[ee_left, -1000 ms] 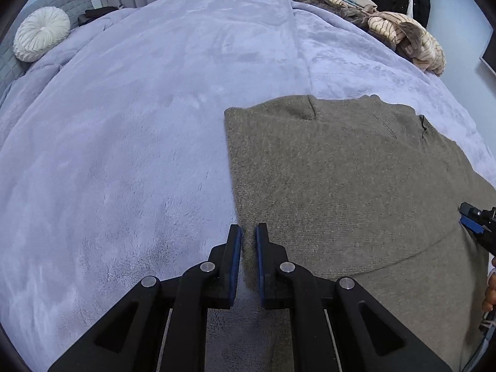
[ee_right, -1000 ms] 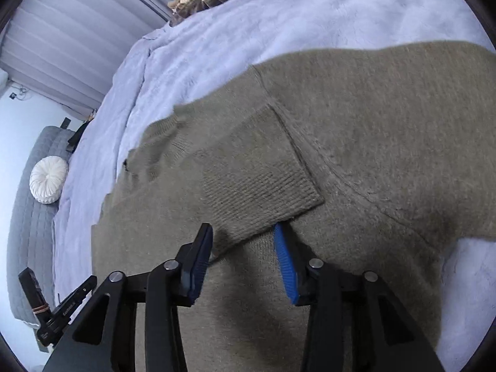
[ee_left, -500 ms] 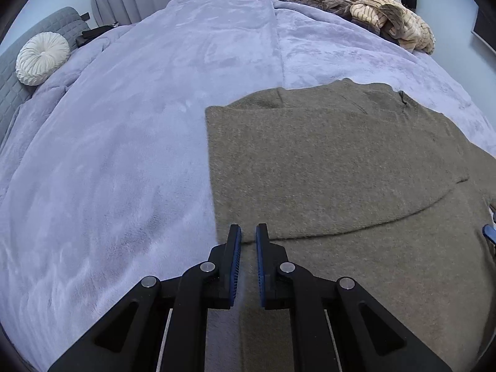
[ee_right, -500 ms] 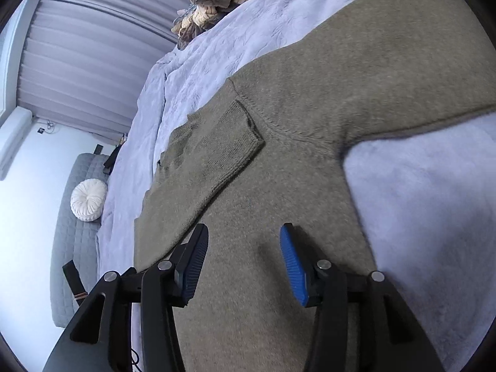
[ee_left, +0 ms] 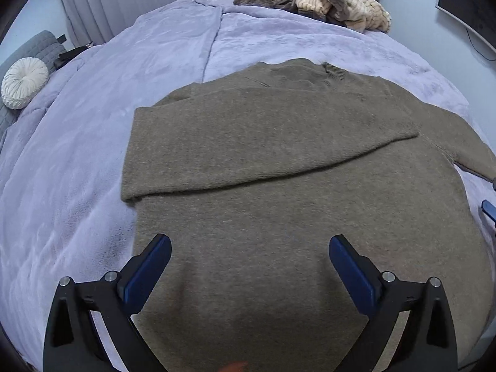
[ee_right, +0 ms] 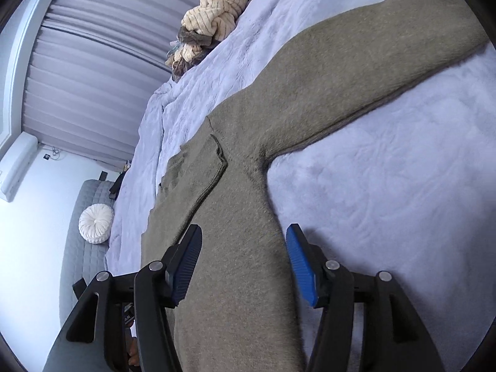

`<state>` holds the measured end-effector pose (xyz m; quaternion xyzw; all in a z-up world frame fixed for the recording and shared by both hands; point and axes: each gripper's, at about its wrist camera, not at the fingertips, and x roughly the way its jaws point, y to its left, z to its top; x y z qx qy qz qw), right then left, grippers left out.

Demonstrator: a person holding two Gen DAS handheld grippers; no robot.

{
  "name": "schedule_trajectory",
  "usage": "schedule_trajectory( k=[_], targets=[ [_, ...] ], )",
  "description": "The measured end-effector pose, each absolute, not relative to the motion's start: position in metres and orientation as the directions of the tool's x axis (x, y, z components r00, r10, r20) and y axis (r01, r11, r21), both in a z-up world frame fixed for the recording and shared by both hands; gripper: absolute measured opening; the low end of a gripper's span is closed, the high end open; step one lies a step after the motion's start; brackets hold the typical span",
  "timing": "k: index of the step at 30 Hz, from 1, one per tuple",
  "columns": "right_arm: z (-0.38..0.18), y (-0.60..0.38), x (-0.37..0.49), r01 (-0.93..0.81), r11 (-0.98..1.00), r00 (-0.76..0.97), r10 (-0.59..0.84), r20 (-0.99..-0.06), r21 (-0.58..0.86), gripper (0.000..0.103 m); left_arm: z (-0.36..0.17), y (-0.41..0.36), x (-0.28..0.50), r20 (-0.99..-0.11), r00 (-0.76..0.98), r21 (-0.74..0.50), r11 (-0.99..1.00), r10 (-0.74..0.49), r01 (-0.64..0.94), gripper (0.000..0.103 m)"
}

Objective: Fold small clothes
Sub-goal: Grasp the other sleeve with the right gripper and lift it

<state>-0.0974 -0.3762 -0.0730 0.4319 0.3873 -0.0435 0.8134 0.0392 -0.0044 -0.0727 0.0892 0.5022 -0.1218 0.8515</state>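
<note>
An olive knit sweater lies flat on the lilac bedspread. One sleeve is folded across its chest; the other sleeve stretches out to the side in the right wrist view. My left gripper hovers over the sweater's lower body, its jaws opening wide and holding nothing. My right gripper hangs above the sweater's side edge near the armpit, jaws opening, with cloth below them but not pinched. A blue fingertip of the right gripper shows at the right edge of the left wrist view.
A heap of striped beige clothes lies at the far end of the bed. A round white cushion rests on a grey couch to the left. Pleated curtains close off the back, and a dark screen hangs on the right wall.
The left gripper went from shut to wide open and moved from the sweater's left edge onto its body. The right gripper widened and shifted off the folded cuff toward the sweater's side.
</note>
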Motion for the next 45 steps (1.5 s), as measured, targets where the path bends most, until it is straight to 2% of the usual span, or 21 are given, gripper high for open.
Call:
schedule_trajectory(
  k=[6, 10, 13, 17, 20, 21, 22, 24, 28, 32, 35, 38, 42, 44, 45],
  targets=[
    [-0.054, -0.449, -0.136, 0.518, 0.55, 0.757, 0.062, -0.65, 0.655, 0.061, -0.076, -0.031, 0.039, -0.897, 0.409, -0.033, 0.946, -0.17, 0.321, 0.102],
    [-0.061, -0.512, -0.175, 0.612, 0.371, 0.768, -0.067, -0.637, 0.698, 0.061, -0.071, -0.052, 0.035, -0.894, 0.403, -0.053, 0.942, -0.193, 0.332, 0.102],
    [-0.069, -0.541, -0.184, 0.611, 0.287, 0.783, -0.084, -0.616, 0.738, 0.061, -0.065, -0.071, 0.035, -0.89, 0.406, -0.059, 0.937, -0.205, 0.345, 0.102],
    [-0.069, -0.561, -0.17, 0.614, 0.303, 0.783, -0.114, -0.612, 0.729, 0.061, -0.057, -0.094, 0.034, -0.881, 0.415, -0.063, 0.926, -0.226, 0.372, 0.102],
    [-0.072, -0.574, -0.164, 0.583, 0.246, 0.811, -0.131, -0.57, 0.774, 0.059, -0.052, -0.103, 0.034, -0.877, 0.419, -0.065, 0.92, -0.237, 0.386, 0.102],
    [-0.073, -0.578, -0.163, 0.563, 0.225, 0.826, -0.125, -0.549, 0.795, 0.043, -0.051, -0.104, 0.034, -0.874, 0.424, -0.064, 0.92, -0.239, 0.387, 0.102],
    [-0.075, -0.582, -0.16, 0.537, 0.211, 0.843, -0.109, -0.526, 0.817, 0.02, -0.05, -0.104, 0.034, -0.872, 0.429, -0.06, 0.92, -0.238, 0.388, 0.102],
    [-0.074, -0.584, -0.157, 0.501, 0.22, 0.864, -0.084, -0.496, 0.837, 0.009, -0.049, -0.102, 0.036, -0.869, 0.44, -0.049, 0.923, -0.227, 0.381, 0.102],
    [-0.046, -0.562, -0.128, 0.402, 0.375, 0.902, -0.005, -0.431, 0.836, 0.009, -0.051, -0.089, 0.042, -0.865, 0.454, -0.049, 0.936, -0.215, 0.35, 0.102],
    [-0.001, -0.513, -0.076, 0.229, 0.576, 0.913, 0.153, -0.379, 0.785, 0.009, -0.051, -0.066, 0.048, -0.859, 0.469, -0.062, 0.95, -0.207, 0.307, 0.102],
    [0.025, -0.451, -0.025, 0.092, 0.71, 0.868, 0.287, -0.406, 0.698, 0.009, -0.053, -0.041, 0.053, -0.855, 0.475, -0.093, 0.963, -0.208, 0.254, 0.102],
    [0.027, -0.371, 0.027, -0.043, 0.798, 0.772, 0.409, -0.487, 0.601, 0.009, -0.055, -0.015, 0.058, -0.852, 0.482, -0.122, 0.972, -0.205, 0.199, 0.102],
    [-0.014, -0.268, 0.084, -0.142, 0.829, 0.602, 0.505, -0.618, 0.54, 0.01, -0.056, 0.02, 0.065, -0.843, 0.501, -0.149, 0.98, -0.195, 0.132, 0.102],
    [-0.048, -0.234, 0.105, -0.13, 0.836, 0.517, 0.515, -0.683, 0.533, 0.01, -0.057, 0.037, 0.069, -0.838, 0.509, -0.167, 0.981, -0.195, 0.101, 0.102],
    [-0.066, -0.223, 0.113, -0.093, 0.851, 0.481, 0.493, -0.725, 0.516, 0.016, -0.057, 0.046, 0.071, -0.836, 0.512, -0.18, 0.98, -0.199, 0.087, 0.102]
  ],
)
